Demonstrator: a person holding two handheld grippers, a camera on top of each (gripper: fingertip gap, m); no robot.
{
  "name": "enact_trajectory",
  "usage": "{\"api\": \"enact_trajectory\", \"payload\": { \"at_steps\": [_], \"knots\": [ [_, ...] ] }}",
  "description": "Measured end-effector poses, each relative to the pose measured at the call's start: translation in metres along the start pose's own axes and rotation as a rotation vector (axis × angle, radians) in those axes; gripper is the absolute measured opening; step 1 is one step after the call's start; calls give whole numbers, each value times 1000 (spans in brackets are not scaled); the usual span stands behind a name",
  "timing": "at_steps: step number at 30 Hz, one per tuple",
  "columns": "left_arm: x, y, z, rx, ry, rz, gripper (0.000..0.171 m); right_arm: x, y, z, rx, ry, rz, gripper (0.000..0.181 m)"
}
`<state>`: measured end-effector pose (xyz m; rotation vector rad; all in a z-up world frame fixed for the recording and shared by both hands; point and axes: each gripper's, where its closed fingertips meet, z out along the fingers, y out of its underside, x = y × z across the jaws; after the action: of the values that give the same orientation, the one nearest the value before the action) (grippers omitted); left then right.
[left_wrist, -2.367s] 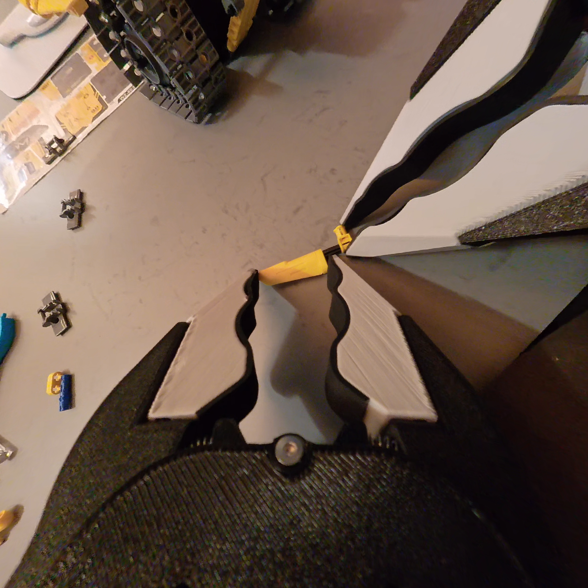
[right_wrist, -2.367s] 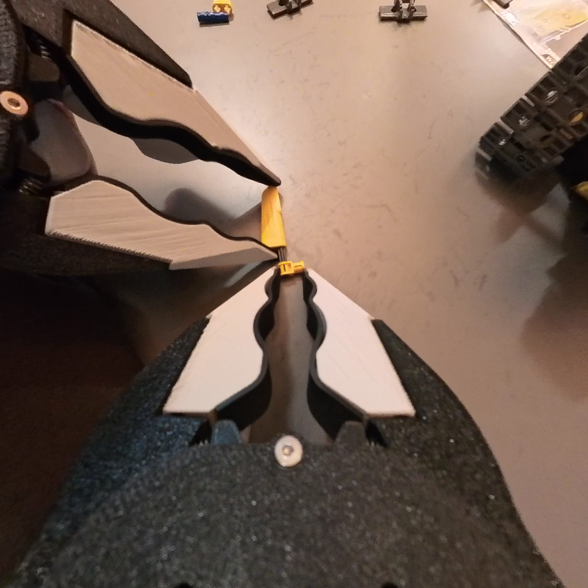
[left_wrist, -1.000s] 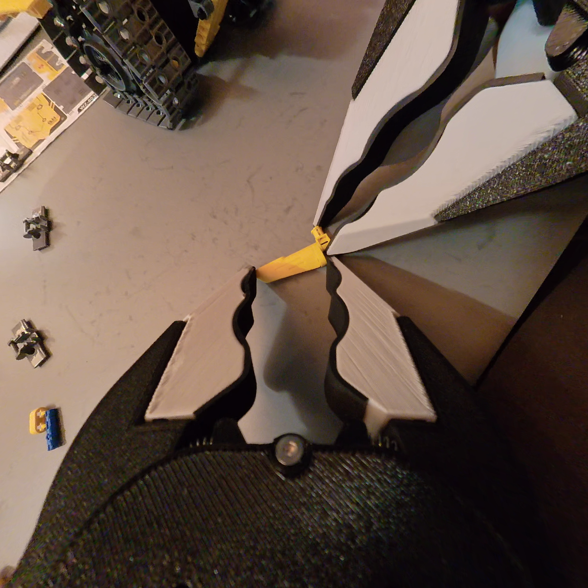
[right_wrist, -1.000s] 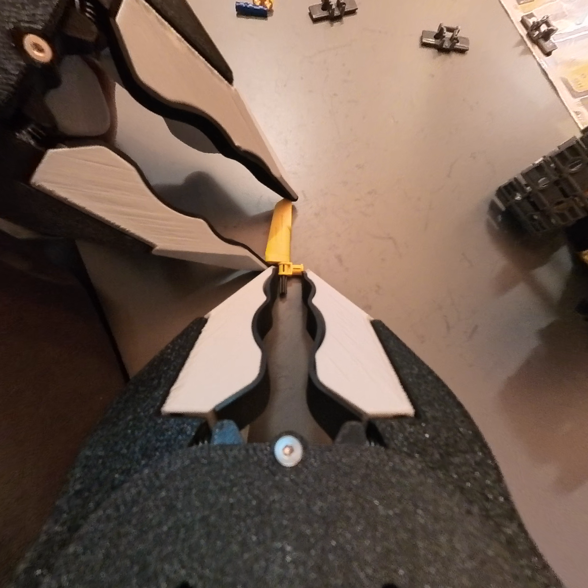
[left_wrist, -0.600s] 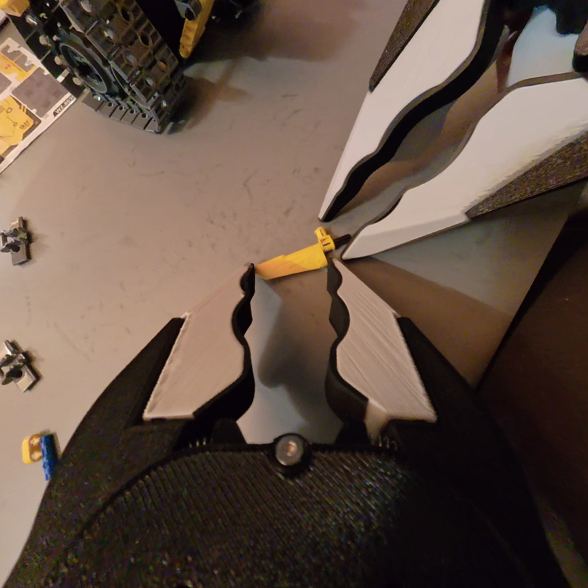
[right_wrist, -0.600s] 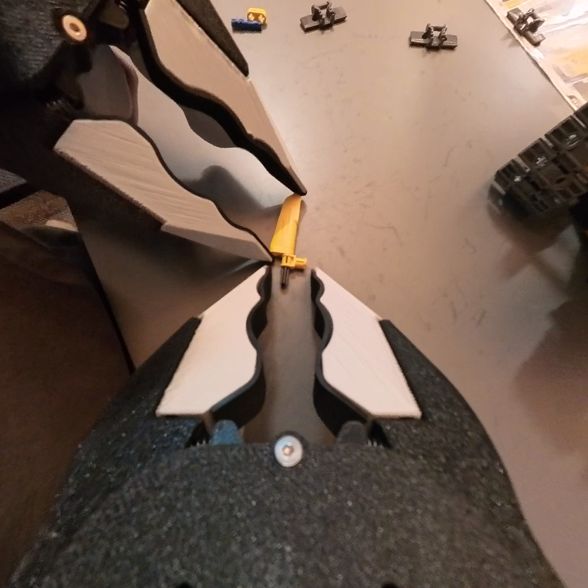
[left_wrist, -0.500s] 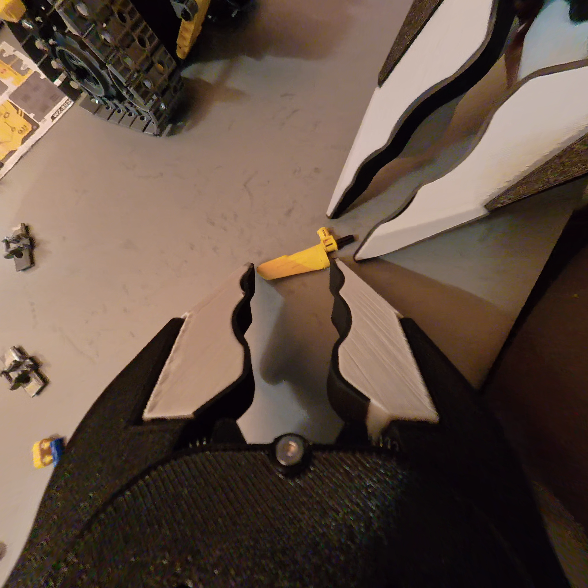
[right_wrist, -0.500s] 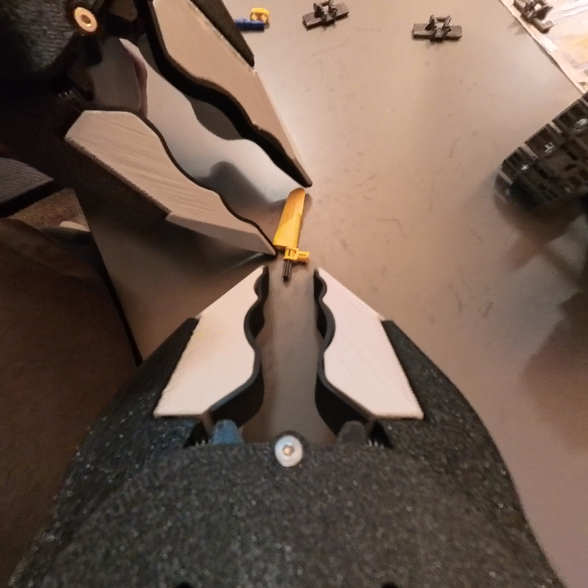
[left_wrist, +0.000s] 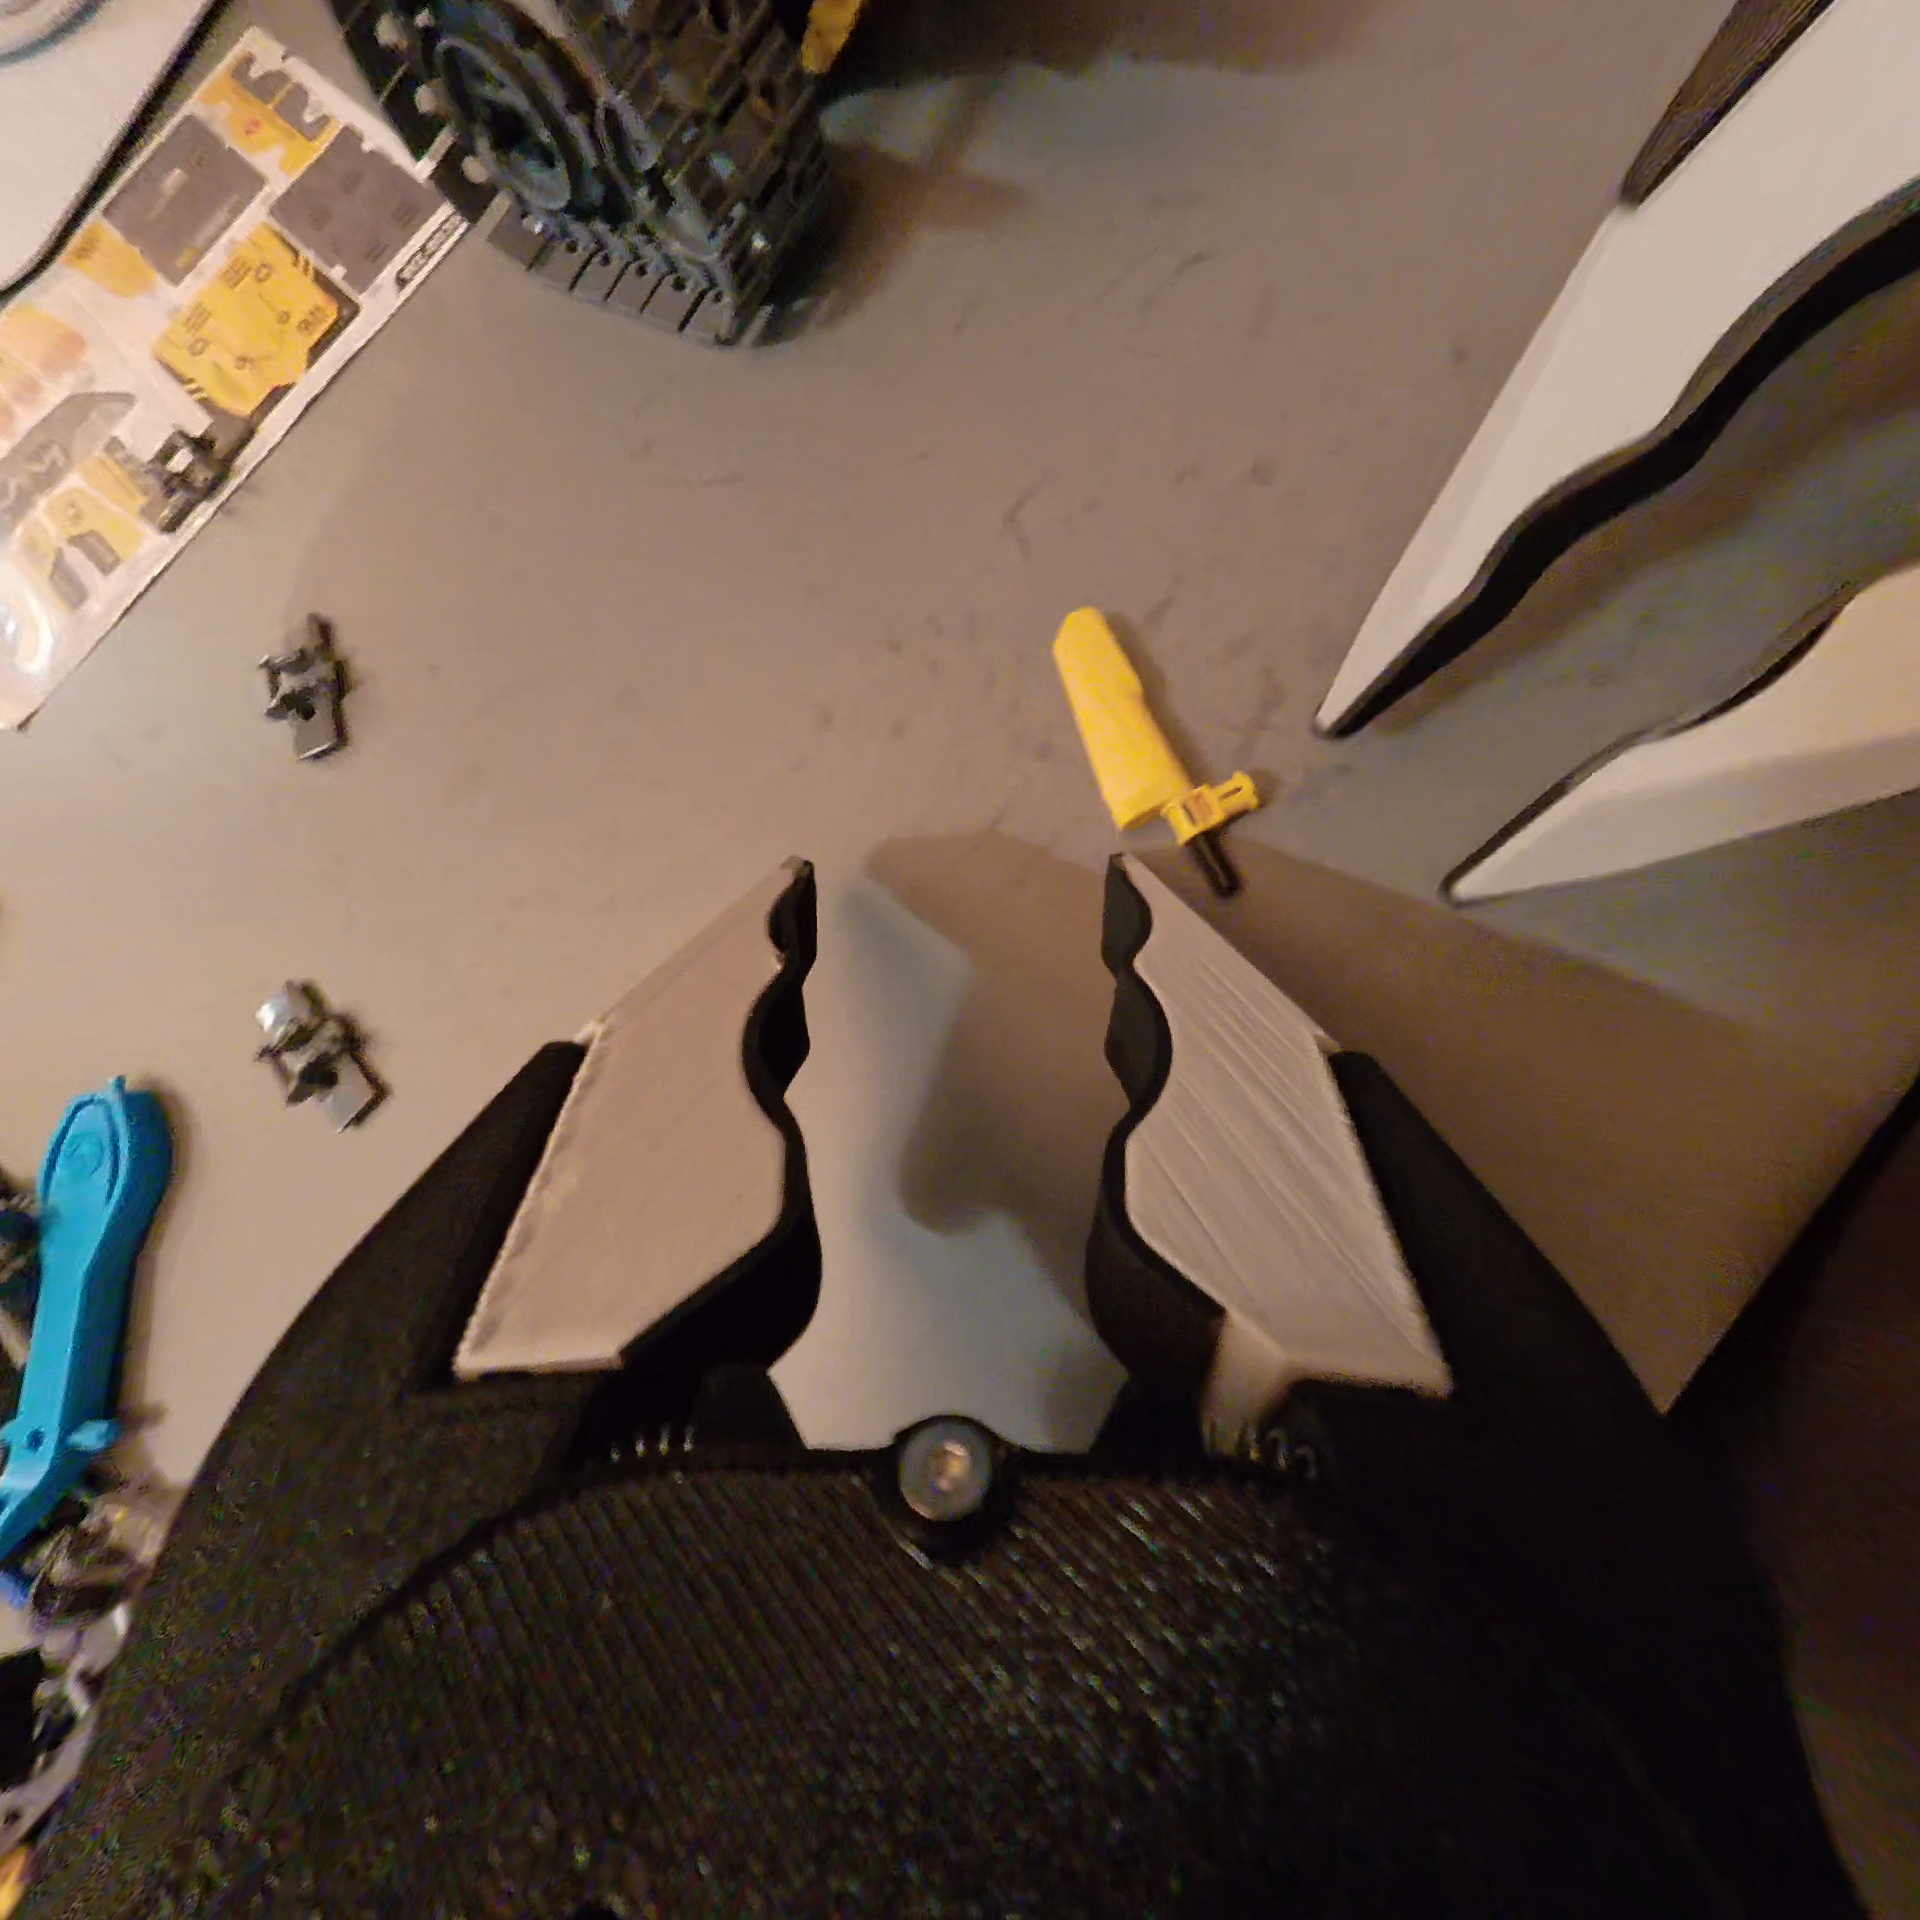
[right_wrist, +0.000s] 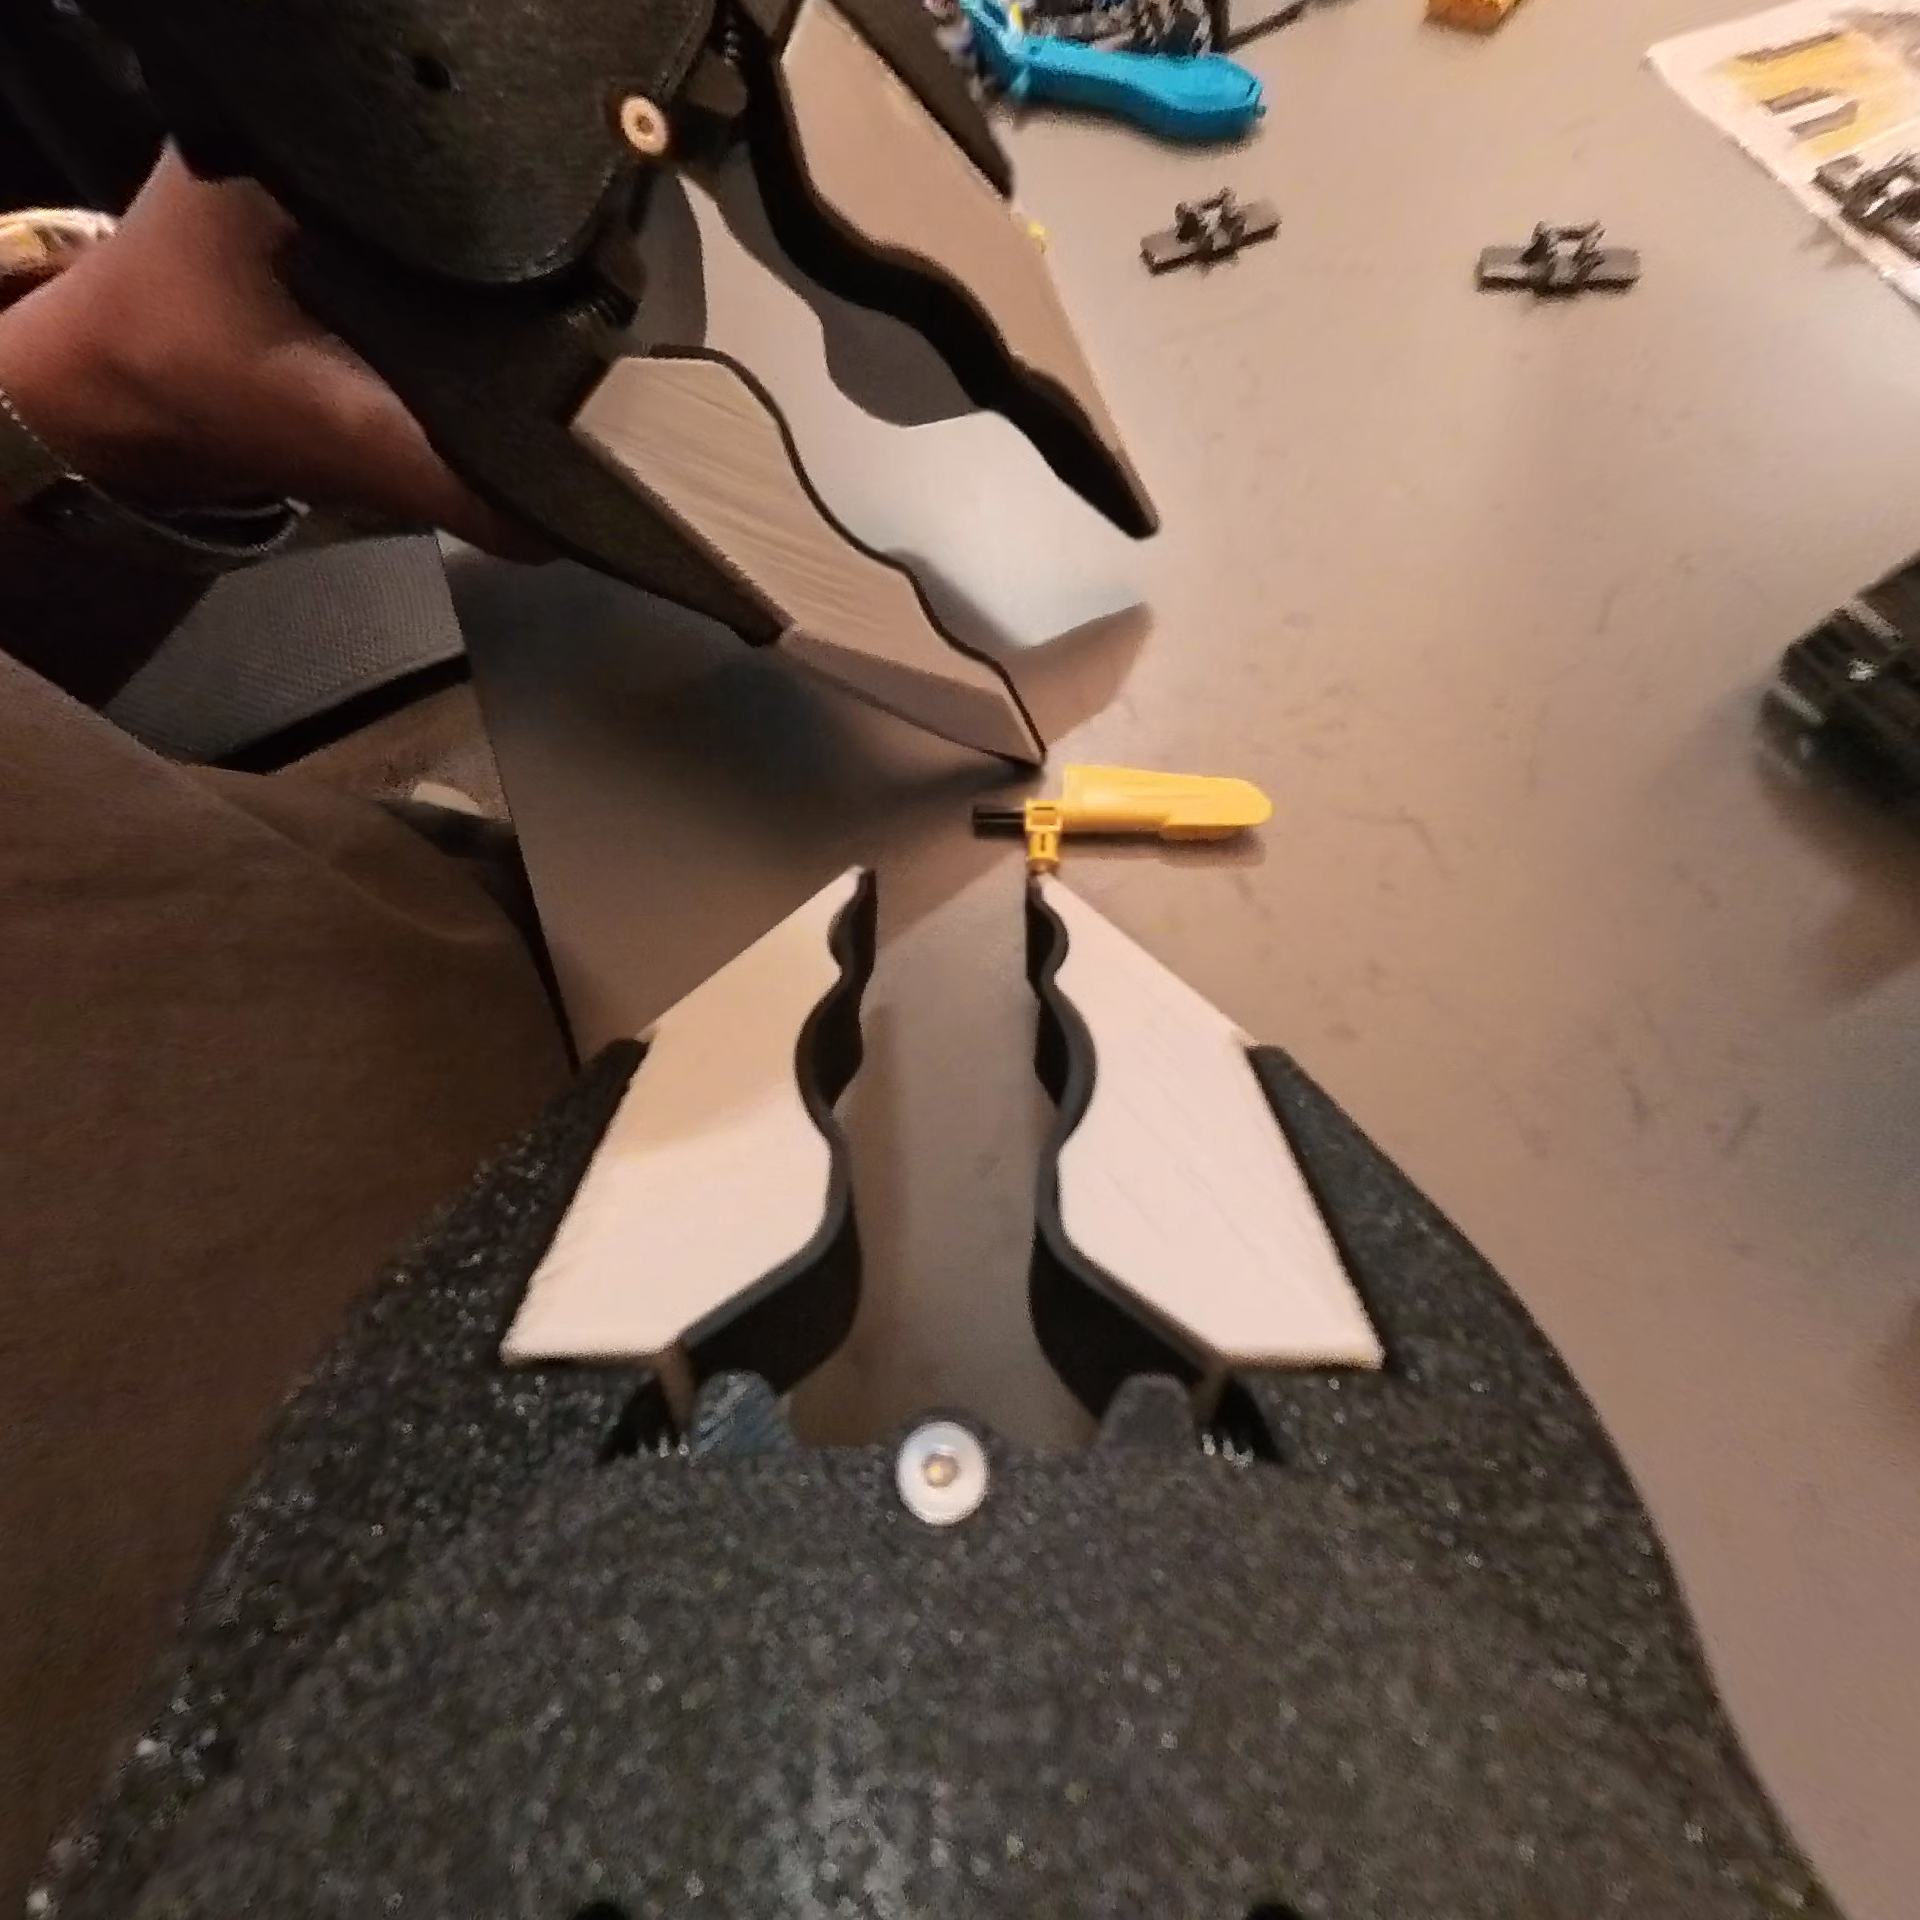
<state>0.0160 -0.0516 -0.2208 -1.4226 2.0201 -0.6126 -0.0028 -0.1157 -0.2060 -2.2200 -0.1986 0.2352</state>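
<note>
While both grippers gape empty | yellow piece (left_wrist: 1127, 727) lies loose | tracked model (left_wrist: 623, 156) cropped, blurred

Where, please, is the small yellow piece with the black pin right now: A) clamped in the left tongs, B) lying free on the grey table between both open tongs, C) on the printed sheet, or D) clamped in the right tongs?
B: the yellow piece lies flat on the table, touched by neither tongs.

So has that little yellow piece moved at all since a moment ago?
Yes. The yellow piece was pinched at the left gripper tips; now it lies loose on the grey table, just beyond them.
</note>
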Motion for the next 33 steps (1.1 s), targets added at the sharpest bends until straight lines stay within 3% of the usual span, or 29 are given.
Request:
{"api": "enact_trajectory", "payload": {
  "at_steps": [4,12,33],
  "knots": [
    [-6,4,-13,34,22,-76,54,12,-6,-12,70,11,39,29],
    [29,-9,-29,165,313,-302,50,21,-13,-23,157,-28,142,33],
    [68,-14,-13,105,418,-247,50,28,-10,-26,160,25,162,36]
  ]
}}
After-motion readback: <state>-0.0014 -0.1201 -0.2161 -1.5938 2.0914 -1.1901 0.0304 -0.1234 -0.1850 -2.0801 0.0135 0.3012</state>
